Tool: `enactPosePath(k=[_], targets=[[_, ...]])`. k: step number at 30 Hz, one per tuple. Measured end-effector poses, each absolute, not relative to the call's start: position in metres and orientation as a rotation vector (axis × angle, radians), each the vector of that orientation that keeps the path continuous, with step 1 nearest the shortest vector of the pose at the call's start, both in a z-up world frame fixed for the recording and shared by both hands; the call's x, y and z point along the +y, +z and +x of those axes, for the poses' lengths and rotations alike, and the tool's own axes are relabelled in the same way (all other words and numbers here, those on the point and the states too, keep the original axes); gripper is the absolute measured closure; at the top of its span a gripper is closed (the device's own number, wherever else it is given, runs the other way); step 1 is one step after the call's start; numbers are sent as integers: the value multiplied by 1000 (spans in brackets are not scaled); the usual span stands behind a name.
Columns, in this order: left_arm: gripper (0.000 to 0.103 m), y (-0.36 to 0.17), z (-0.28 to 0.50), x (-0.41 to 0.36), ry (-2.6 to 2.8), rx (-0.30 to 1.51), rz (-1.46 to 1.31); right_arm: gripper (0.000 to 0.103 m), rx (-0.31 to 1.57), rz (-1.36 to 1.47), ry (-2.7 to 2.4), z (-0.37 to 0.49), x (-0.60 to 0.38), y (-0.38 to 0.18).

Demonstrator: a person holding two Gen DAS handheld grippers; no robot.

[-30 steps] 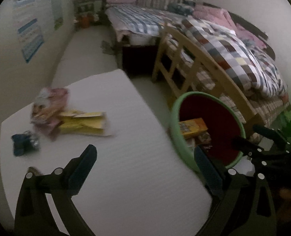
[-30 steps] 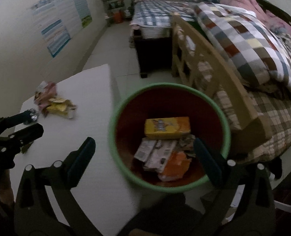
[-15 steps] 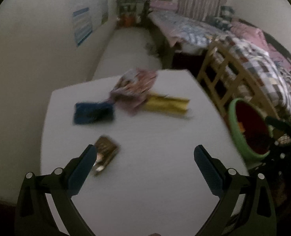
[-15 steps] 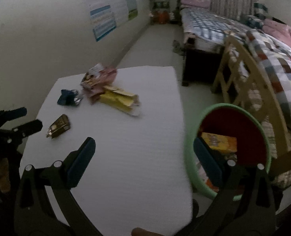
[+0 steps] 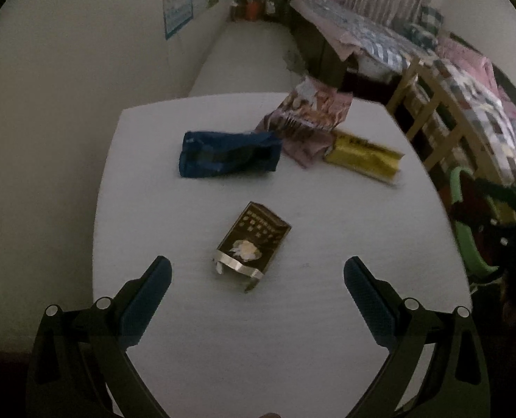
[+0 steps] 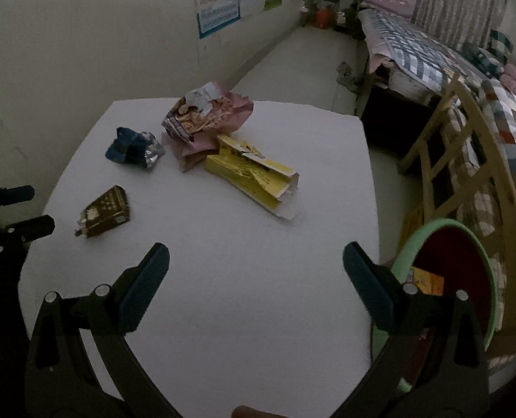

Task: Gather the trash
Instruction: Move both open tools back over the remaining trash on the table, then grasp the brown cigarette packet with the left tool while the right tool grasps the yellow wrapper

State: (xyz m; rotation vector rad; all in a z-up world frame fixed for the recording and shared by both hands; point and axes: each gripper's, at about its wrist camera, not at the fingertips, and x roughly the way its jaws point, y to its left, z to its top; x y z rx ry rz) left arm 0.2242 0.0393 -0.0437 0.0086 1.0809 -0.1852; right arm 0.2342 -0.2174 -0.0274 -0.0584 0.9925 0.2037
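Both the left gripper [image 5: 257, 278] and the right gripper [image 6: 256, 261] hang spread wide and empty over the white surface [image 6: 244, 296]. On it lie a dark brown packet [image 5: 252, 242] with unreadable pale print, a blue wrapper [image 5: 228, 153], a pink snack bag [image 5: 310, 113] and a torn yellow box [image 6: 254, 174], their lettering too blurred to read. The green-rimmed bin [image 6: 449, 230] stands just beside the surface's right edge, holding an orange box [image 6: 429, 280].

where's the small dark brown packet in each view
Left wrist: dark brown packet lies centre frame on the white table, just ahead of the open jaws.
Right wrist: same packet at left, near the table's left edge.
Shared landmark: blue wrapper beyond it.
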Motion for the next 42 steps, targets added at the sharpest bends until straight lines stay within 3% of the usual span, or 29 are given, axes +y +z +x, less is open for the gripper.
enactPosePath(k=[10,24,30,32,34,42], targets=[[9,-88,256,34,-215,1171,80,5,1020,-119,234,283,-214,-52],[21,-130,277,38,-243,1230,95,5,1066,-217,272,338,-199,-97],[30,-130,280,36,-236,1208,143,25,1093,-211,299,346,-192,-108],[39,-128,279,37,-230,1202,140,38,1100,-214,297,345,-191,-109],[47,-126,279,39,-229,1196,136,59,1107,-208,287,345,-193,-110],[53,-122,275,41,-253,1207,78,69,1125,-171,290,331,-197,-106]])
